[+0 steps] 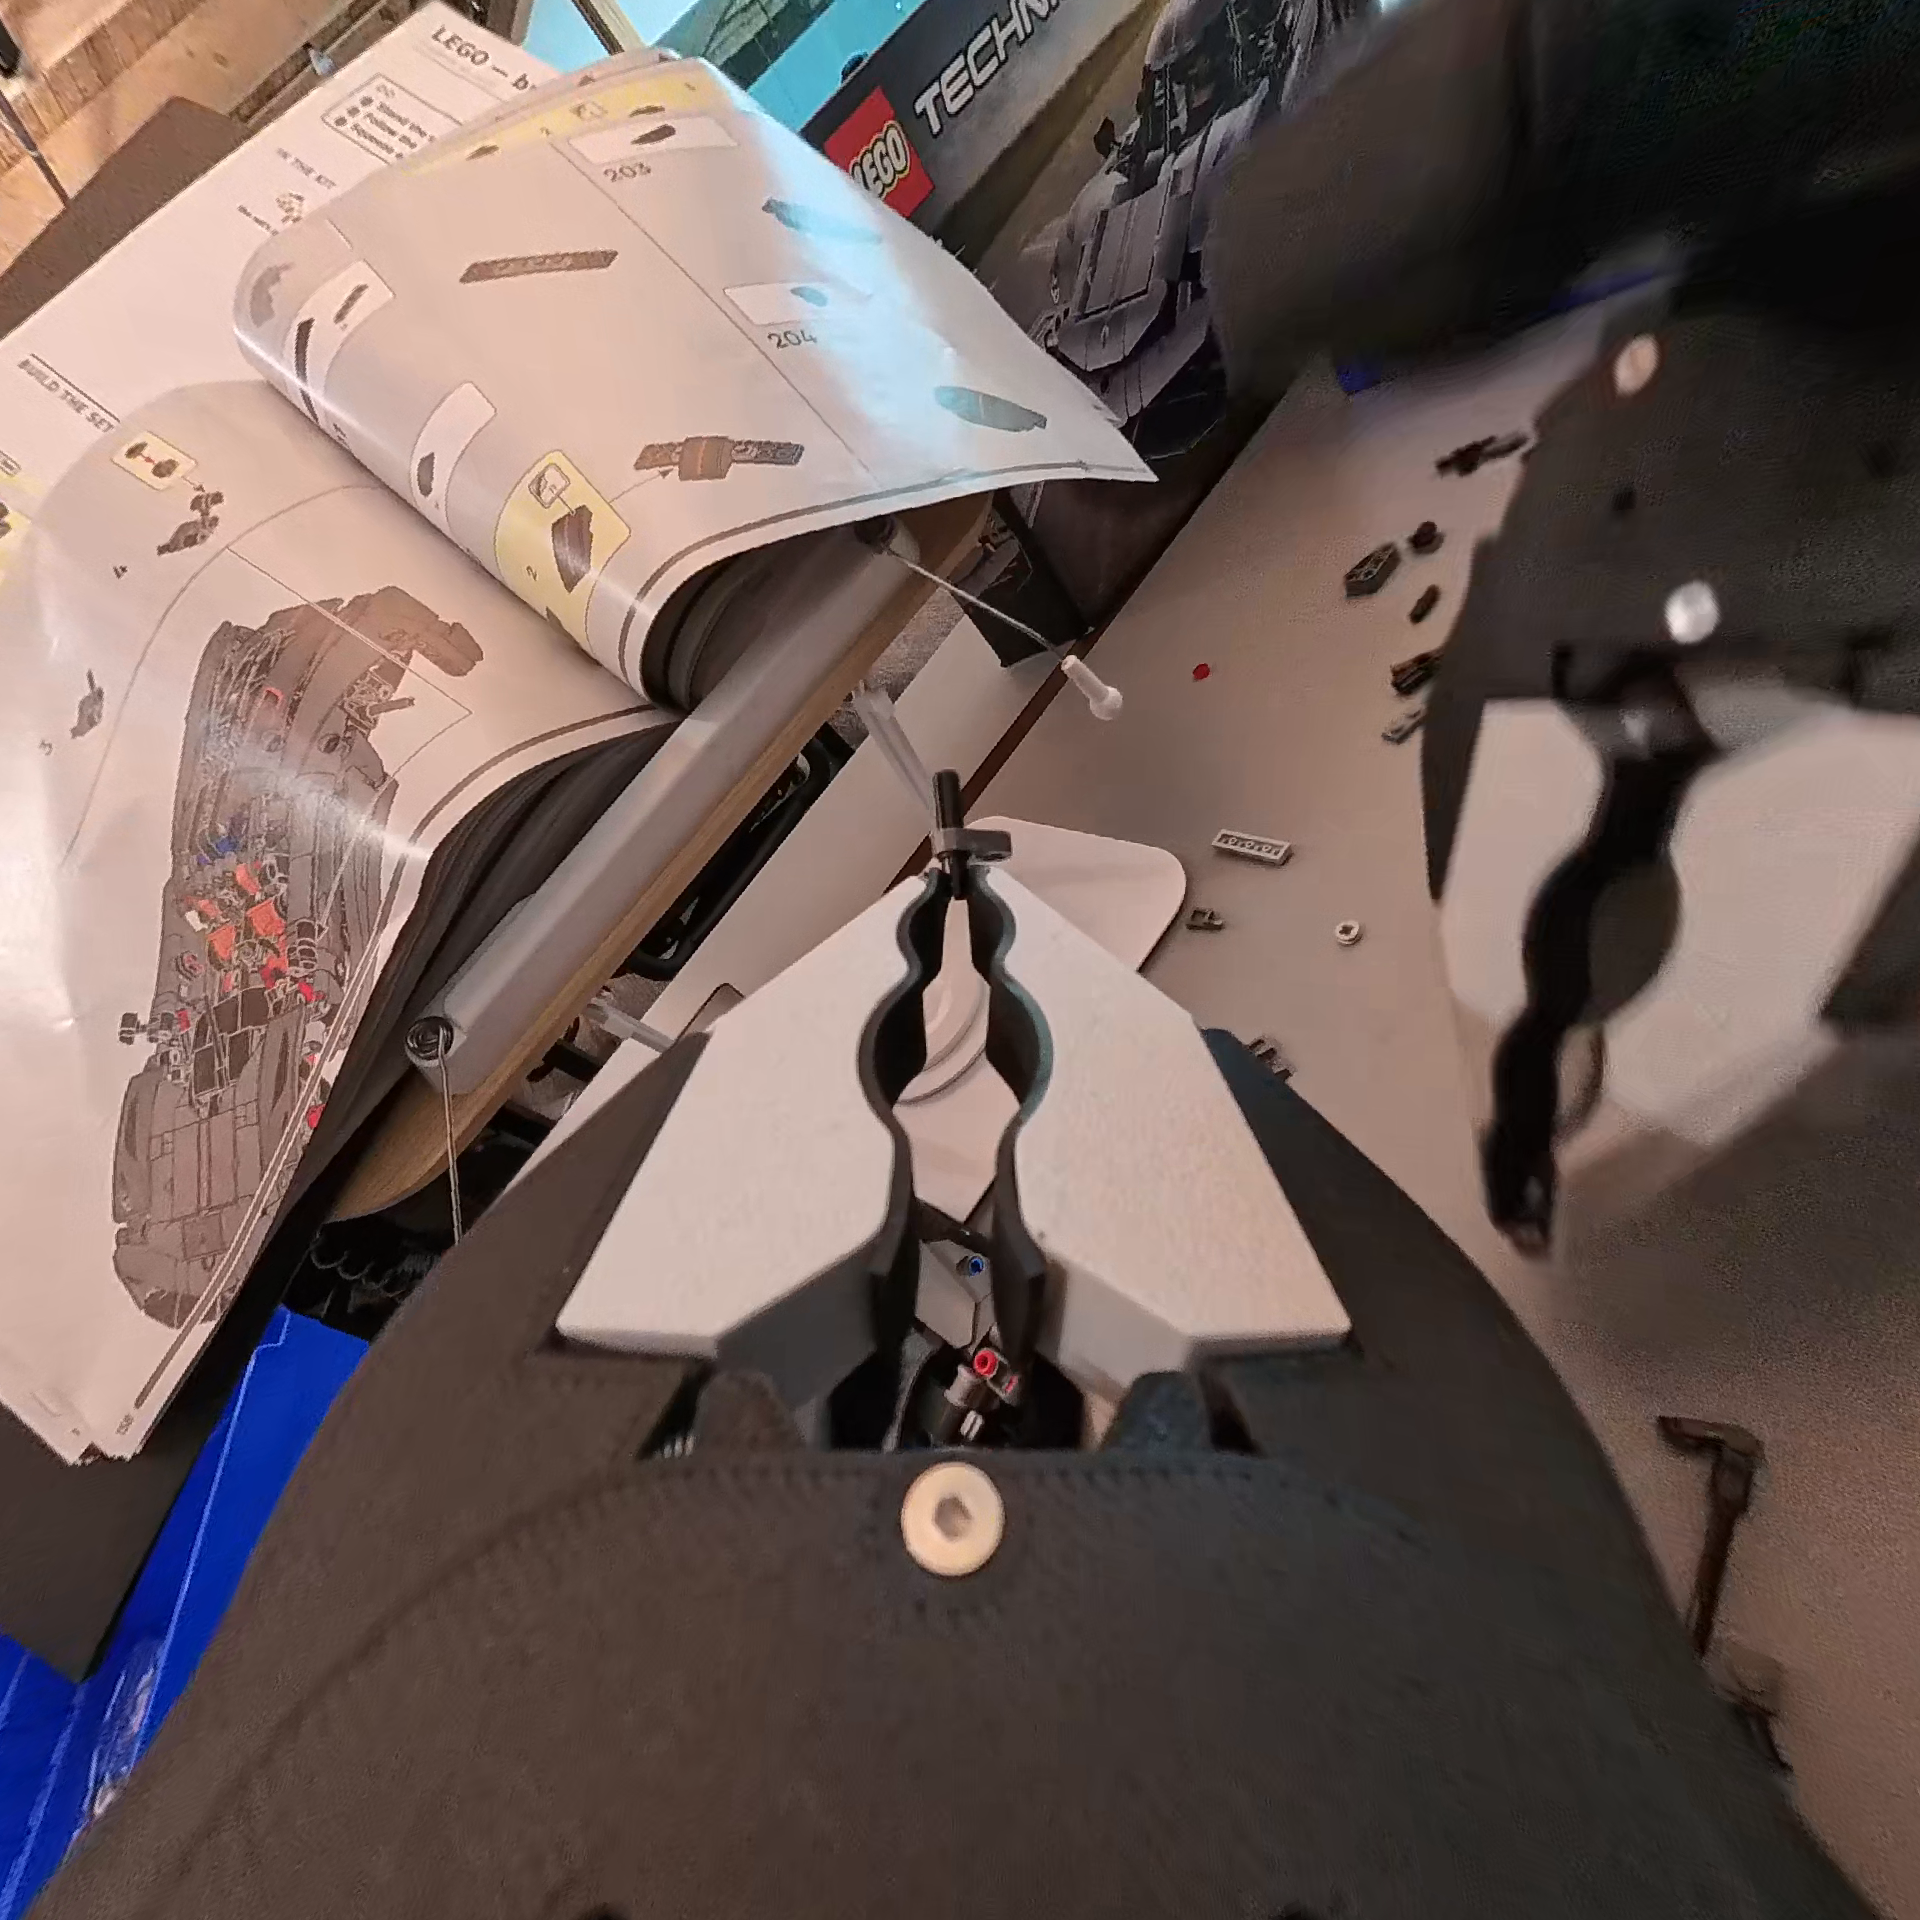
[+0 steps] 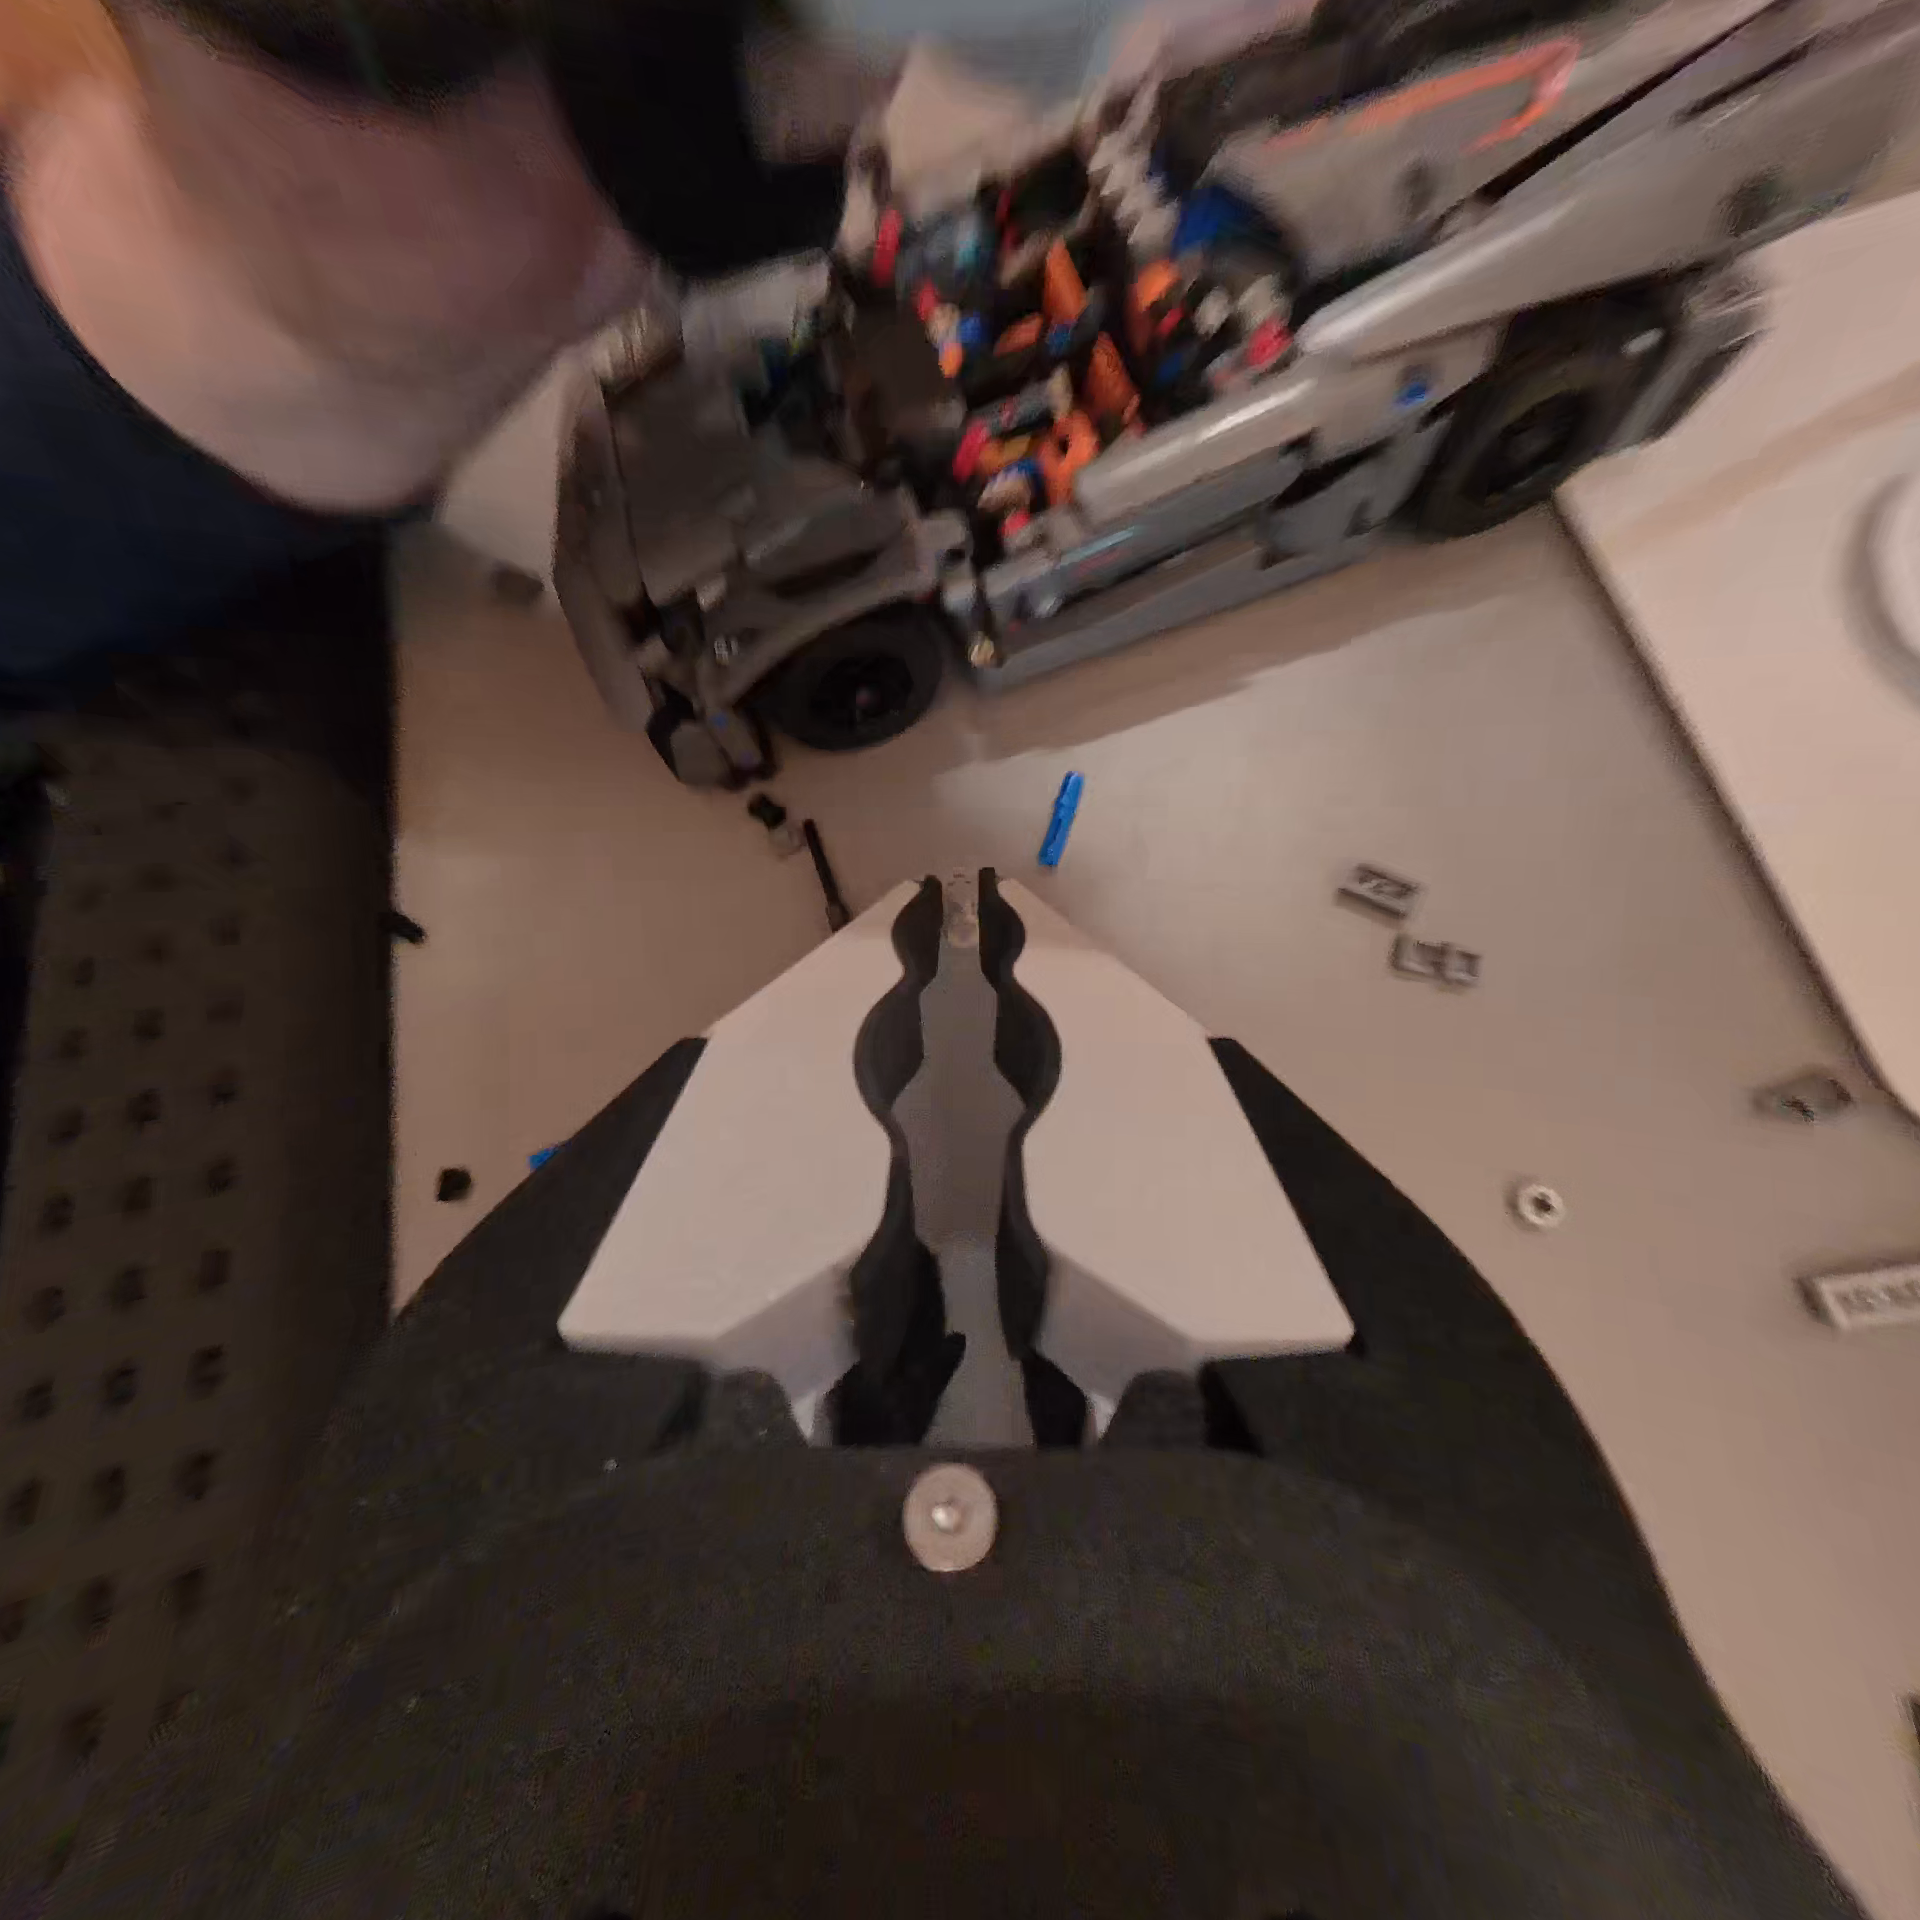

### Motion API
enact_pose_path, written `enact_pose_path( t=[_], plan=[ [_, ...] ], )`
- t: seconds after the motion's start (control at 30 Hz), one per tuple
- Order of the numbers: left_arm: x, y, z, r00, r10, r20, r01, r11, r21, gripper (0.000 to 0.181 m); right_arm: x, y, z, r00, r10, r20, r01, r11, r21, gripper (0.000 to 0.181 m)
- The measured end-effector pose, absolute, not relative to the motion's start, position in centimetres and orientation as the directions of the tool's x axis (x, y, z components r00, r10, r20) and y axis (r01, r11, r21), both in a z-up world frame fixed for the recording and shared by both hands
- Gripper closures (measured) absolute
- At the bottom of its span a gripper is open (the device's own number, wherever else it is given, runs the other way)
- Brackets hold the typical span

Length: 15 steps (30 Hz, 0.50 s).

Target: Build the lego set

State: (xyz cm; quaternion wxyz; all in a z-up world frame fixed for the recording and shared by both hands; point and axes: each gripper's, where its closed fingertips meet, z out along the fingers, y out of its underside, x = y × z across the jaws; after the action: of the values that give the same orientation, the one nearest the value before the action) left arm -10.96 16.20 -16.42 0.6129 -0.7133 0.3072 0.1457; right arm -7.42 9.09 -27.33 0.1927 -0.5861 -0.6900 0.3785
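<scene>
Pin-and-connector piece (image 1: 961, 831) stood upright, pinched in my left hand-held gripper (image 1: 954, 883), while my right hand-held gripper (image 2: 958, 883), clenched on a small pale part (image 2: 960, 914), hovered to its right above the desk (image 2: 1299, 831), the car model (image 2: 1039, 447) lying ahead of it.

Printed writing and numbers stand on the instruction booklet (image 1: 436, 436) and box (image 1: 1049, 177).

A blue crate (image 1: 208, 1507) sits under the edge of the grey bench (image 1: 1299, 1195). A white lamp base (image 1: 1091, 883) rests on it, beside a wooden book stand (image 1: 582, 1039).
</scene>
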Motion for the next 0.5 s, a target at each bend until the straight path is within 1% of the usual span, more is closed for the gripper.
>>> enact_pose_path(
  t=[0.1, 0.2, 0.37, 0.5],
  plan=[
    [-10.1, 15.9, -16.2, 0.749, -0.282, -0.599, -0.63, -0.025, -0.776, 0.179, -6.2, 11.4, -22.7, -0.227, 0.935, -0.272, 0.499, -0.128, -0.857, 0.177],
    [-8.7, 15.6, -16.3, 0.694, -0.295, -0.657, -0.685, 0.013, -0.729, 0.18, -4.7, 13.7, -18.4, -0.231, 0.919, -0.319, 0.314, -0.24, -0.918, 0.177],
    [-6.2, 15.1, -16.4, 0.619, -0.328, -0.713, -0.735, 0.078, -0.674, 0.179, -3.0, 15.0, -14.8, -0.316, 0.861, -0.397, 0.129, -0.376, -0.918, 0.178],
    [-5.2, 14.7, -16.1, 0.609, -0.337, -0.718, -0.731, 0.113, -0.673, 0.179, -2.8, 14.6, -14.2, -0.353, 0.866, -0.354, 0.092, -0.345, -0.934, 0.178]
  ],
)
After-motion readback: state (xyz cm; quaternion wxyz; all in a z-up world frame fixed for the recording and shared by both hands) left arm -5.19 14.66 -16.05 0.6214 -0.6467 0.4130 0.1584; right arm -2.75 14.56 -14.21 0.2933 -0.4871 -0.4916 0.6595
